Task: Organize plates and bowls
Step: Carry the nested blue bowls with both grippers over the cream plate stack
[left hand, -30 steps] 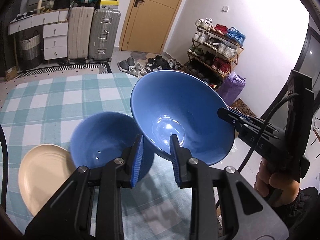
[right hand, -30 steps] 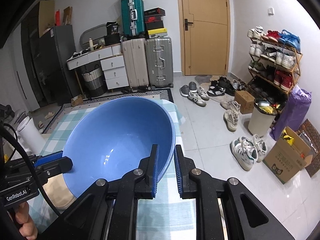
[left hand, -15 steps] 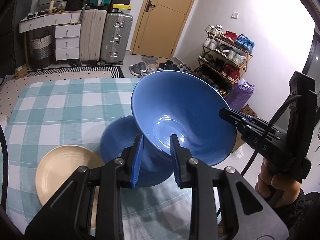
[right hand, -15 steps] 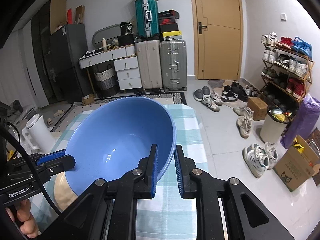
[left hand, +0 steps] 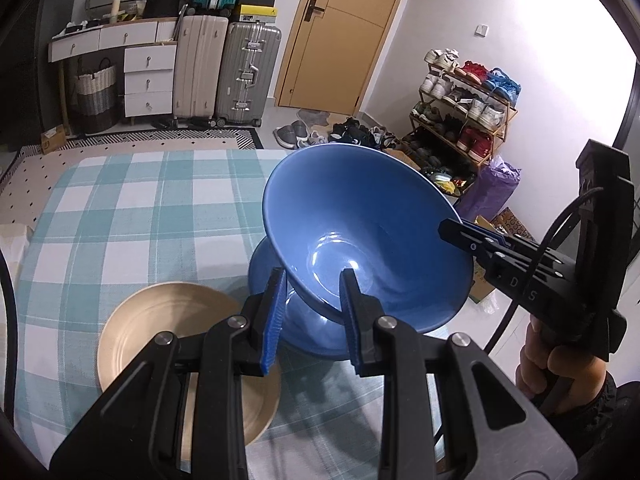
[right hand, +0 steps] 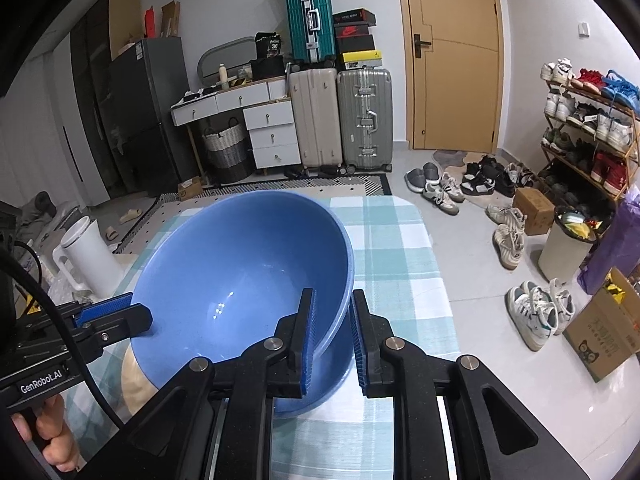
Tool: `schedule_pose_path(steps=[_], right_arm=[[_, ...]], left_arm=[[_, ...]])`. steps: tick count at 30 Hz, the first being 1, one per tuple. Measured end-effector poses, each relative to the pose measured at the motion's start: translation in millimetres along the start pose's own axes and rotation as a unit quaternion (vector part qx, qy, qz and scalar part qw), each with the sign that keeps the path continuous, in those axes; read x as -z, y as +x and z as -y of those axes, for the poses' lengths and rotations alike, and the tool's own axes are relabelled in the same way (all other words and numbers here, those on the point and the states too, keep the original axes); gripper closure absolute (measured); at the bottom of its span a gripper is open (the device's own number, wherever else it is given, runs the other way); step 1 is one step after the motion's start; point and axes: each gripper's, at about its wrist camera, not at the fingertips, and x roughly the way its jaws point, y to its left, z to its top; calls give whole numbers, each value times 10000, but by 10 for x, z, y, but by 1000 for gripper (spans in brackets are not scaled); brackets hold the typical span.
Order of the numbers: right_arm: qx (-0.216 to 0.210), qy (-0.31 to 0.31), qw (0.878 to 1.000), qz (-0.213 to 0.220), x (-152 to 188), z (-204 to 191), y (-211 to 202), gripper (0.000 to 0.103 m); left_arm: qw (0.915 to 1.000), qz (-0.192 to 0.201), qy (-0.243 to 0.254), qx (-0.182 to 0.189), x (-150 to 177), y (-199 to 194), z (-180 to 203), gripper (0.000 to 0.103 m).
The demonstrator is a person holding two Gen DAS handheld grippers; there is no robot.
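Both grippers hold one large blue bowl (left hand: 368, 232) by opposite rim edges above the checked table. My left gripper (left hand: 312, 308) is shut on its near rim. My right gripper (right hand: 331, 332) is shut on its right rim; it also shows in the left wrist view (left hand: 472, 240). A second blue bowl (left hand: 304, 320) sits right under the held one, mostly hidden. A beige plate (left hand: 160, 332) lies on the table to its left. In the right wrist view the held bowl (right hand: 240, 288) hides nearly all of the plate (right hand: 134, 376).
The table has a teal and white checked cloth (left hand: 128, 216). A white kettle (right hand: 86, 252) stands at the table's left. Suitcases (right hand: 340, 120), drawers, a shoe rack (left hand: 464, 108) and loose shoes fill the room beyond. The table's right edge drops to the tiled floor.
The held bowl has moved over the second blue bowl and now covers most of it. The plate shows further right in the left wrist view.
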Motion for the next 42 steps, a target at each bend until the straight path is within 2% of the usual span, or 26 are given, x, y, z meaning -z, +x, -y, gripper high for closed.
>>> schedule_pose_path(steps=[17,30,42], right_arm=[[-42,61,9994,-352,234,-68,454,86],[143,11,9985,-535,371,38,707,86],[317,-124,9976,-609,475,28,844,86]], left_arm=[[9994,-278,120,-187,157,467,-215,80],[9977,-454,327,-386,281,962,-240,80],[9953,-482,531,-658,338,1257,-230,80]])
